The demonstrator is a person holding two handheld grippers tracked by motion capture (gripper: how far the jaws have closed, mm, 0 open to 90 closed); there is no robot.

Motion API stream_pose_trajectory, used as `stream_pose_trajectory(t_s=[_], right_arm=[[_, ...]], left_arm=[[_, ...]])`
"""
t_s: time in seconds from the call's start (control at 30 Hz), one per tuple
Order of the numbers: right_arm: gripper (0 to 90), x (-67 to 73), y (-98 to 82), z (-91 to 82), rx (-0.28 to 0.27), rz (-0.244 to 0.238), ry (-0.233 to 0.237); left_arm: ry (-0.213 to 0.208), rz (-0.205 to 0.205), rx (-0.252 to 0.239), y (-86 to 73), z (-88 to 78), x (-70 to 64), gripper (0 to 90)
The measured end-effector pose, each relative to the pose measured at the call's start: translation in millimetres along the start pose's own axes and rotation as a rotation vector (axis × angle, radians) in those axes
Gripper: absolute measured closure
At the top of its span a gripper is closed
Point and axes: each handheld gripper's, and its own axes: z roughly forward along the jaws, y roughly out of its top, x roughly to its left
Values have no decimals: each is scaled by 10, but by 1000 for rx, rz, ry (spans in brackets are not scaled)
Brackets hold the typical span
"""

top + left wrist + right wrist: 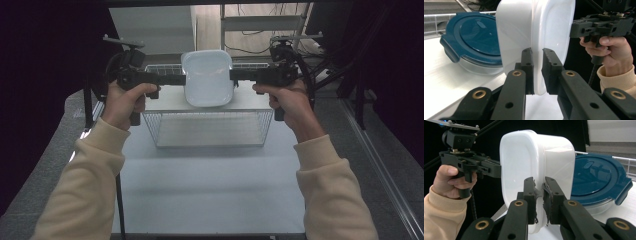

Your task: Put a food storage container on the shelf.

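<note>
A white plastic container (208, 77) hangs in the air between both grippers, tipped on edge with its broad face toward the person. My left gripper (182, 79) is shut on its left rim. In the left gripper view my jaws (537, 72) pinch that thin rim of the container (516, 32). My right gripper (233, 76) is shut on the opposite rim. The right gripper view shows its jaws (539, 195) clamped on the edge of the container (519, 162). Each gripper view also shows the other hand's gripper (599, 25) (466, 162) at the far side.
A wire basket (210, 131) stands on the white table (210, 190) just below the lifted container. A round glass dish with a blue lid (474, 42) (596, 180) rests on the white surface behind it. Dark curtains and frame posts flank both sides.
</note>
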Motion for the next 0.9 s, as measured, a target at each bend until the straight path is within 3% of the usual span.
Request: stream_pose_trajectory(t_s=[0.2,0.27,0.63,0.9], right_arm=[[804,-79,135,44,-1,24,-5],[803,-118,169,70,4,31,-7],[801,-341,231,189,17,113,2],[783,-569,257,293,10,212,24]], left_arm=[[-10,-15,10,153,31,99,803],[-21,-38,10,187,55,162,803],[-45,-100,22,250,187,380,805],[-89,-200,2,320,285,560,797]])
